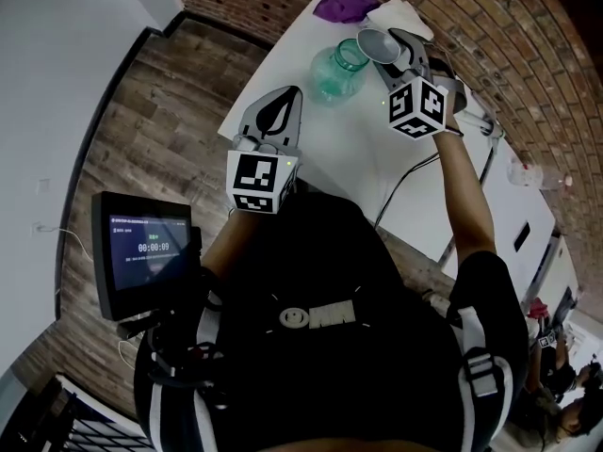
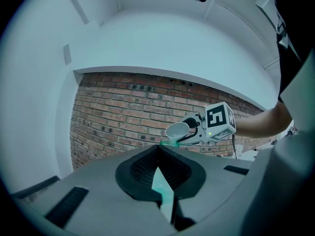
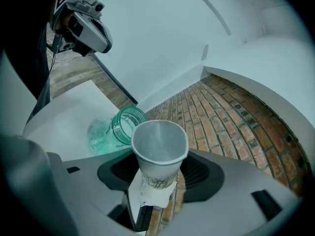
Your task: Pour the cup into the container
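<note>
Right tongs (image 3: 155,180) clamp the tilted cup (image 3: 158,146) just beside the jar (image 3: 110,129); left tongs (image 2: 158,151) closed

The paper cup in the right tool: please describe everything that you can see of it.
The paper cup is white and tapered, with a rolled rim and a dark print low on its wall. The right tool clamps its lower part from both sides, and nothing else touches it. It is held in the air, tilted, with its open mouth leaning toward the mouth of the green glass jar, which stands on the white table. The rim looks slightly out of round. No contents show inside.
</note>
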